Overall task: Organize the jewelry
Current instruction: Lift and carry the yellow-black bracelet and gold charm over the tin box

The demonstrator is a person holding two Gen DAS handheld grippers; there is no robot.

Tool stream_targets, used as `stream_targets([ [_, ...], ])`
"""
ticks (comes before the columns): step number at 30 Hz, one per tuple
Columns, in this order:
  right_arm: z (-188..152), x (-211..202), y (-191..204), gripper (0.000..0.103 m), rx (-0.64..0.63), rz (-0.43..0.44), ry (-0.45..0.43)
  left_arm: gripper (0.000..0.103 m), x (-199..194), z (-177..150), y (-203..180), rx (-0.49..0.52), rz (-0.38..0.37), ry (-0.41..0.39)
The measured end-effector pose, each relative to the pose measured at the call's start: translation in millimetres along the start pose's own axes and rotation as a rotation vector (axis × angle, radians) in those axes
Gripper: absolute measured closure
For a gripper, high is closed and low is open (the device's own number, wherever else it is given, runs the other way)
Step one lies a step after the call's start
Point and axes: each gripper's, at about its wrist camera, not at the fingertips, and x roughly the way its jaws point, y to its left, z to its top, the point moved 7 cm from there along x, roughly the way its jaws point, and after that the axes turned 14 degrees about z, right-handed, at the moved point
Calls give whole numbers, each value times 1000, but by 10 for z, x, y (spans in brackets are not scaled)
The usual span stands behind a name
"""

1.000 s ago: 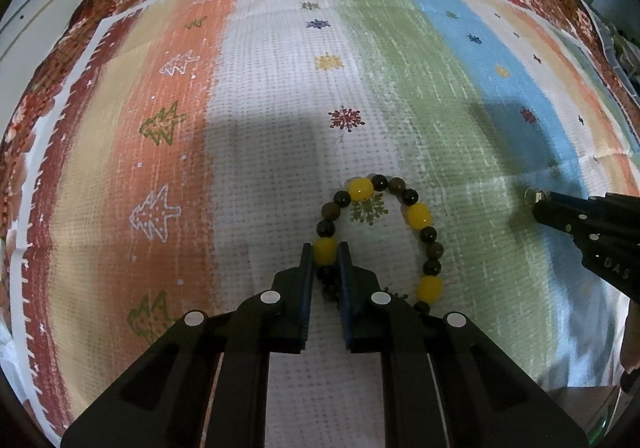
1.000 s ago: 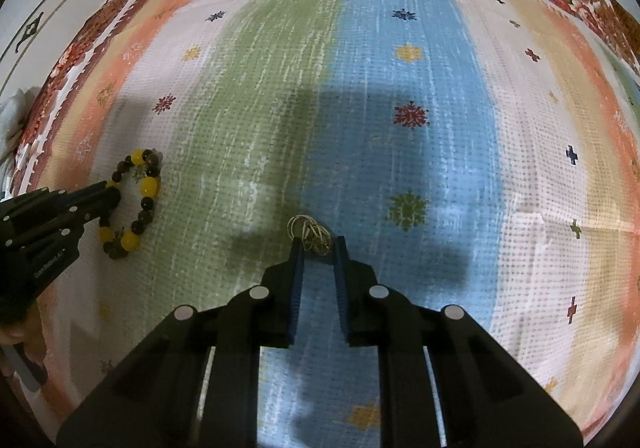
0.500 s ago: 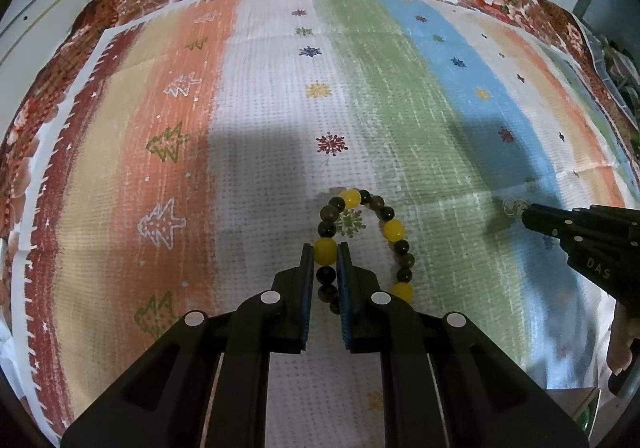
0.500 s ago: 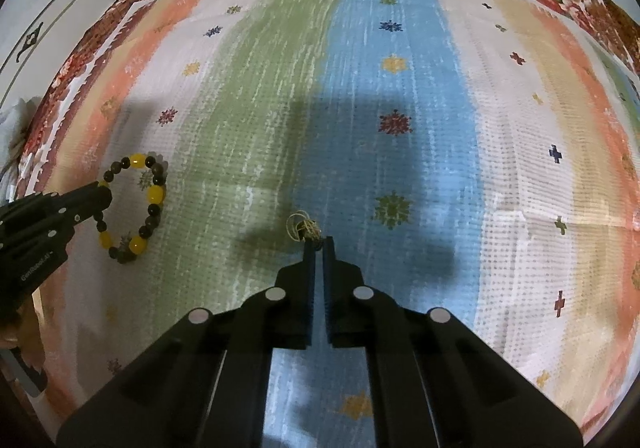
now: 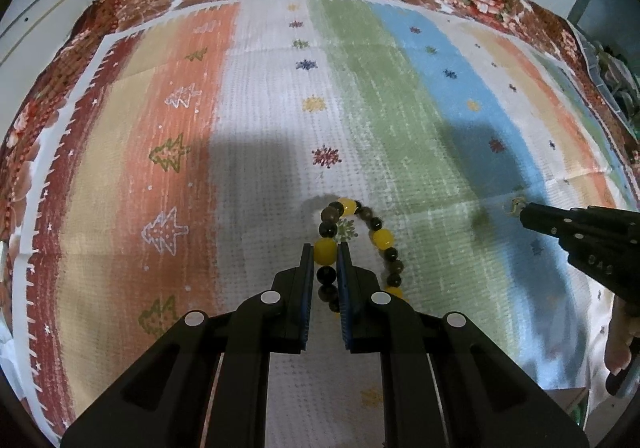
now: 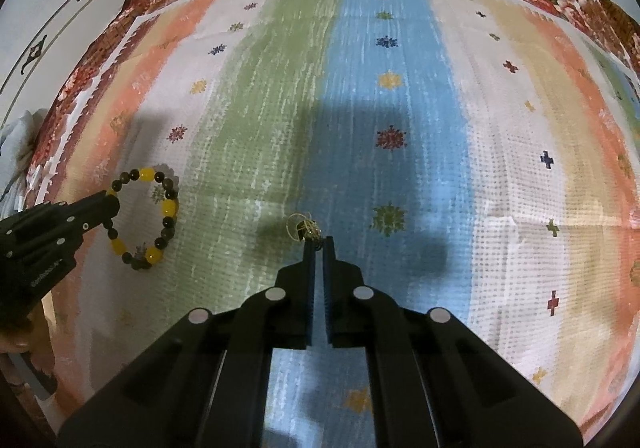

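Between the fingers of the left gripper (image 5: 325, 252), a yellow bead of the beaded bracelet (image 5: 362, 244) is clamped. The rest of the loop trails ahead and to the gripper's right on the striped cloth (image 5: 256, 128). Compared with one second ago, the loop is narrower and drawn closer to the fingertips. Judgement: the bracelet is secured and being gathered.

To the right of the left gripper, well apart from the bracelet, lies the small gold wire jewelry piece (image 6: 303, 228). It sits directly at the tips of the right gripper (image 6: 319, 242). One second ago the right jaws stood apart around this piece; they are now drawn almost together, with the piece's lower end caught between the tips and its loops projecting forward. In the left wrist view the same piece (image 5: 516, 205) shows at the nose of the right gripper (image 5: 524, 213).

Judgement: both items are now gripped, so the pick-up stage appears complete. No tray or box is visible in either view. The fine wire piece may slip from so slight a hold.
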Motion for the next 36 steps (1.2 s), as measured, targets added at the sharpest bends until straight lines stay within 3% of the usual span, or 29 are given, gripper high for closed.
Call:
stream_targets([
  [36, -377, -870, 414, 98, -82, -44, -138, 92, -1067, -160, -249, -10, -77, -181],
])
